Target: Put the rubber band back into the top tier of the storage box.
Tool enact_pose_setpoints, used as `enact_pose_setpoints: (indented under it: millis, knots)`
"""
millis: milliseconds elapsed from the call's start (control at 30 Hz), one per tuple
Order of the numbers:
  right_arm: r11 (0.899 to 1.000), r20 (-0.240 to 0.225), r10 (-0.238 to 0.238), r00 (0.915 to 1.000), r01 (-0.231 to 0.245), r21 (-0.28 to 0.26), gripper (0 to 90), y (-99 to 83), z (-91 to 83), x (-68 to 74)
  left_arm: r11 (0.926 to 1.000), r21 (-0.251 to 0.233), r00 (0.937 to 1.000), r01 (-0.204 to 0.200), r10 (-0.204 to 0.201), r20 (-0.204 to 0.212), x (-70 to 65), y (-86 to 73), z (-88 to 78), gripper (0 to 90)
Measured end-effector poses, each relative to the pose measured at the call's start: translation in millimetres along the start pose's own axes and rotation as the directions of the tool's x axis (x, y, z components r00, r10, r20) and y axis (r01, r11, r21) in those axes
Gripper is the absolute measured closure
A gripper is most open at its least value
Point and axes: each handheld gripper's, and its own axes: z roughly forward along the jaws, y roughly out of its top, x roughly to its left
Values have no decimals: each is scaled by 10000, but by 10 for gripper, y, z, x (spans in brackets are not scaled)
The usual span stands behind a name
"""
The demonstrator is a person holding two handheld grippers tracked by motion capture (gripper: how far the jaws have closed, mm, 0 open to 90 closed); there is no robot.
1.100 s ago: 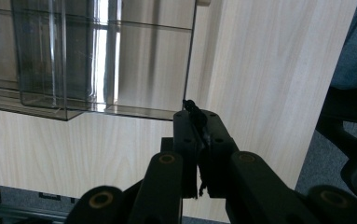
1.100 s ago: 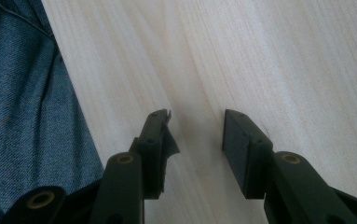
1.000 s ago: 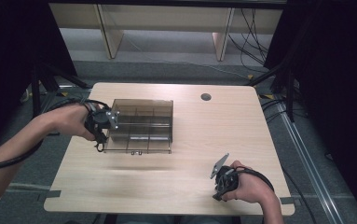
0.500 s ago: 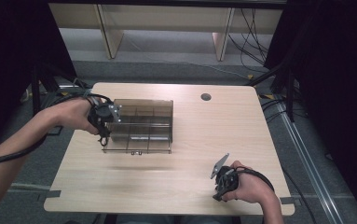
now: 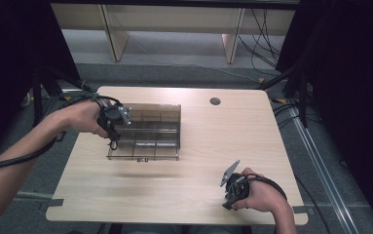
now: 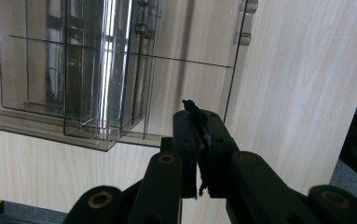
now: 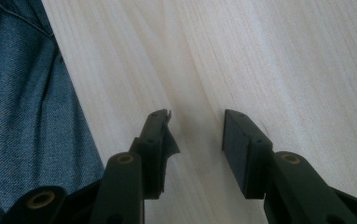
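A pale wooden table [image 5: 189, 195] stands on grey carpet [image 5: 174, 73], dark curtains [image 5: 349, 73] at both sides

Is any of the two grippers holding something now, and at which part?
Nothing is held. The left gripper has its jaws shut on nothing, beside the clear plastic organizer. The right gripper has its jaws open over the bare table.

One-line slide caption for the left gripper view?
Shut left tool beside the clear compartment organizer on the wooden table.
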Motion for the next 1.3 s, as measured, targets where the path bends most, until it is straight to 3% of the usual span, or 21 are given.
enact_pose_setpoints:
  millis: [267,367,433,600,667,800,900,933,967,1100,1300]
  knots:
    - [9997,-27,232,9997,-232,-7,616,3,-5,13,10000,-60,9999,77,-77,85,16,56,104,851]
    - [9999,-106,100,9999,-101,-117,616,1,-13,9,10000,24,10000,-2,1,81,33,74,123,850]
    - [9999,80,79,9999,-78,-89,616,-3,-23,3,10000,-33,10000,58,-58,58,36,84,144,850]
    - [9993,39,372,9993,-371,-69,616,-1,-43,20,9999,-92,9999,131,-131,-24,69,105,194,845]
    - [9997,-43,161,9999,-161,-179,616,-4,-54,16,9998,-69,9998,180,-180,-6,72,110,219,840]
    - [9995,100,269,9996,-267,-194,616,-5,-61,28,9997,29,9997,248,-248,13,80,116,275,828]
    - [9996,84,199,9998,-197,-219,616,-2,-58,22,9997,23,9996,262,-262,-51,81,117,291,806]
    - [9996,69,186,9998,-185,-195,616,0,-58,22,9995,-40,9994,314,-315,-110,86,116,293,757]
    - [9996,49,190,9998,-189,-193,616,0,-58,23,9998,-81,9996,154,-156,-253,94,114,286,749]
    - [9996,52,184,9998,-183,-193,616,0,-58,24,9996,-227,9993,152,-159,-329,90,104,261,682]
    - [9996,51,200,9998,-199,-187,616,-1,-56,23,9986,-422,9986,314,-332,-413,68,38,189,633]
